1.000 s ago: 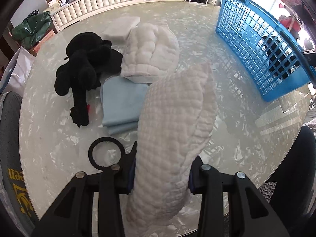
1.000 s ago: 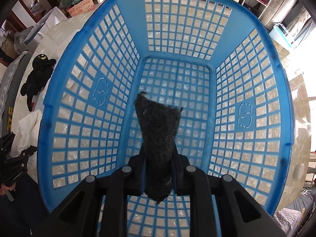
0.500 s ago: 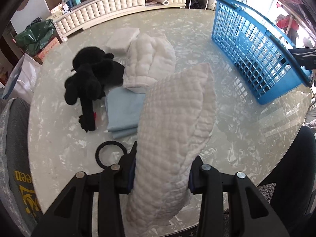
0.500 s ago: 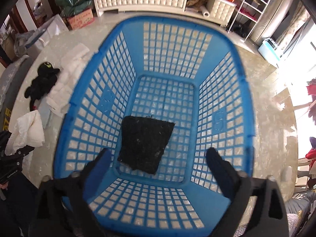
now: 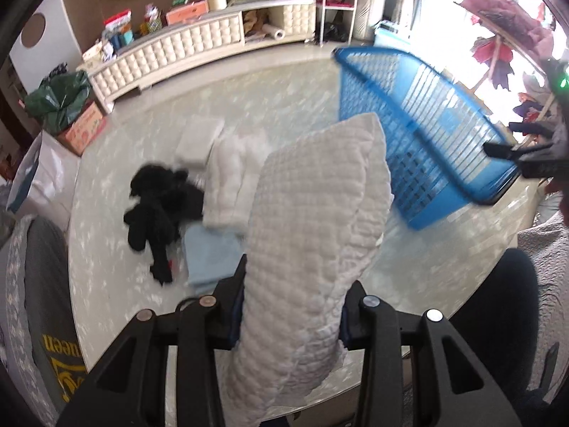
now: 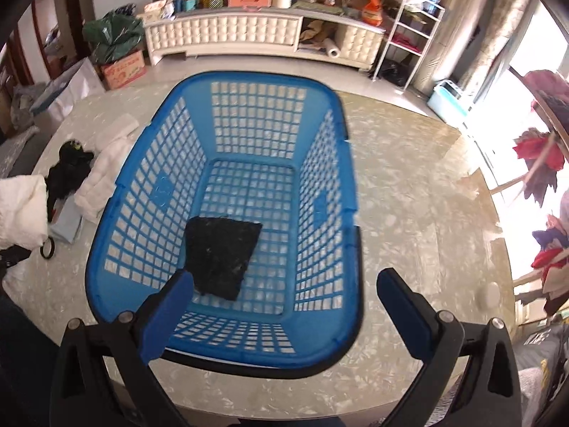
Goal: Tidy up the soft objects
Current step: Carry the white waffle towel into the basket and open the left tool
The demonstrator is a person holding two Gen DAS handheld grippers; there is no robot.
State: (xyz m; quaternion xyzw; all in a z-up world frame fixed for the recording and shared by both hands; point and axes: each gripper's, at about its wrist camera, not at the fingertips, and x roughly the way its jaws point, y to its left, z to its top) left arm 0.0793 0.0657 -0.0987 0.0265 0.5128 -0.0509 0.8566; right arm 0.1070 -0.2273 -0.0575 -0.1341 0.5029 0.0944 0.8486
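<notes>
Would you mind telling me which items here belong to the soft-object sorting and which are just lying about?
Part of the job:
- white quilted cloth, clamped in the left gripper
- blue basket
- dark felt square inside it
- black plush toy
- light blue cloth
- right gripper, open

Just lying about:
- black ring
- green bag
- white shelf rack

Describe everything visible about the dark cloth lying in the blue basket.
The dark cloth is a flat, roughly square piece of black, fuzzy, felt-like fabric with pale flecks. It lies spread on the gridded floor of the blue basket, toward the near-left corner, one edge reaching the base of the left wall. Nothing else is in the basket. The right tongs hang open above the near rim, not touching the cloth, though one blue pad overlaps its corner in the view.
</notes>
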